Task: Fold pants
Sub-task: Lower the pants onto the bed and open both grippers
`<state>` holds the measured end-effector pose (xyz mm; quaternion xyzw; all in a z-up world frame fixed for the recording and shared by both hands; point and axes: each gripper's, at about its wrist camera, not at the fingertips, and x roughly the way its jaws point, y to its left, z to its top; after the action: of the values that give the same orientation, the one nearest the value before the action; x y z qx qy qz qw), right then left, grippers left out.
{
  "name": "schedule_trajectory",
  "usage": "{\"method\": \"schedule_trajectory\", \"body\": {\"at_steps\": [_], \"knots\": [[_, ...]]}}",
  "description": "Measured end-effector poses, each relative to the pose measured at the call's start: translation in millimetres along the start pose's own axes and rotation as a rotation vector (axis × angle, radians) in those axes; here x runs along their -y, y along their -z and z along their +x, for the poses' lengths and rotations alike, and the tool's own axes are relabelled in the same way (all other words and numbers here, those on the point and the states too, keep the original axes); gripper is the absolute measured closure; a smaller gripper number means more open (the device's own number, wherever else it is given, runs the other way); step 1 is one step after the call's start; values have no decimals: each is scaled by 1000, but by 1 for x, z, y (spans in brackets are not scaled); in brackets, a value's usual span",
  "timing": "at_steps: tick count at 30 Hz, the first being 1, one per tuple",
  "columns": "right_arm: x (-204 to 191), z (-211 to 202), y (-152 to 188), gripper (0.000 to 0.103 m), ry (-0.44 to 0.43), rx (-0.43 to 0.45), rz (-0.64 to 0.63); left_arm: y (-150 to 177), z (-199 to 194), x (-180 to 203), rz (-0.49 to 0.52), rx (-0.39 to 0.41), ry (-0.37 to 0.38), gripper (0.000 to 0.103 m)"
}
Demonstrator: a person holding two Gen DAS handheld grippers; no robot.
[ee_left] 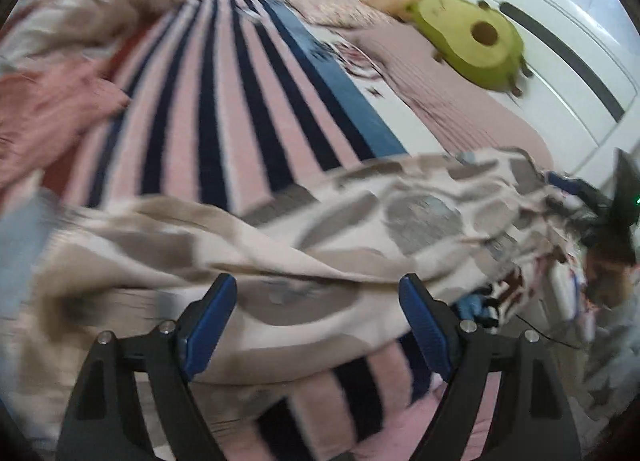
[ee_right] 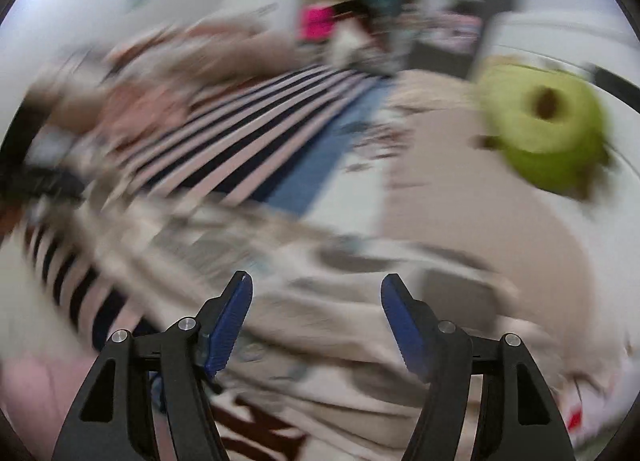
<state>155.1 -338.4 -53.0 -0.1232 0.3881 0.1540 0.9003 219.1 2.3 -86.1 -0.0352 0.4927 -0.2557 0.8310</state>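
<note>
Pants (ee_left: pixel 280 229) across striped blanket (ee_left: pixel 224 101) on bed, avocado plush (ee_left: pixel 472 41) behind, to the right, by headboard (ee_left: pixel 540 21)

Right wrist view motion-smeared: pants (ee_right: pixel 320 301) pattern unreadable, avocado plush (ee_right: pixel 548 129) streaked. Left wrist view: pants (ee_left: pixel 280 245) run off left edge.

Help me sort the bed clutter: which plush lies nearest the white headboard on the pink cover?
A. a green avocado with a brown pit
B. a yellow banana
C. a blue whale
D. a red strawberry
A: the avocado is green with a round brown pit and lies on the pink cover beside the headboard; the right wrist view shows it too, blurred.
</note>
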Motion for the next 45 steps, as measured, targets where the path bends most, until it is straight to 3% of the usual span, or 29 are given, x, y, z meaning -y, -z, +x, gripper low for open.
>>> {"method": "schedule_trajectory", "body": {"at_steps": [3, 5, 8, 10, 12, 19, 22, 27, 32, 35, 37, 40, 45], "knots": [[-33, 36, 10, 42, -89, -88, -137, 6, 19, 5, -27, -45, 91, 23], [-45, 56, 17, 42, -126, -139, -184, 9, 29, 9, -21, -69, 100, 23], [-53, 76, 28, 49, -83, -175, -240, 12, 41, 12, -6, -96, 82, 23], [-54, 85, 28, 82, -60, -189, -272, 12, 46, 10, -9, -107, 80, 23], [-50, 89, 28, 102, -51, -191, -265, 10, 48, 10, -6, -102, 76, 23], [-18, 86, -5, 102, 16, -95, -144, -4, 47, 7, 31, -55, 3, 23], [-11, 92, -22, 102, 44, -77, -148, -15, 47, 2, 43, -9, -54, 23], [8, 118, -48, 102, 62, -95, -87, -30, 58, -16, 22, -3, -67, 23], [23, 146, -53, 100, 77, -143, -56, -40, 77, -38, -11, 1, -109, 23], [30, 157, -50, 87, 63, -182, -31, -44, 86, -44, -30, 4, -119, 23], [36, 152, -47, 69, 67, -182, -17, -46, 86, -43, -25, 20, -135, 23], [45, 128, -44, 64, 96, -153, -3, -48, 70, -37, -15, 76, -145, 23], [75, 54, -30, 53, 197, -99, 64, -45, 39, -24, -9, 140, -142, 23]]}}
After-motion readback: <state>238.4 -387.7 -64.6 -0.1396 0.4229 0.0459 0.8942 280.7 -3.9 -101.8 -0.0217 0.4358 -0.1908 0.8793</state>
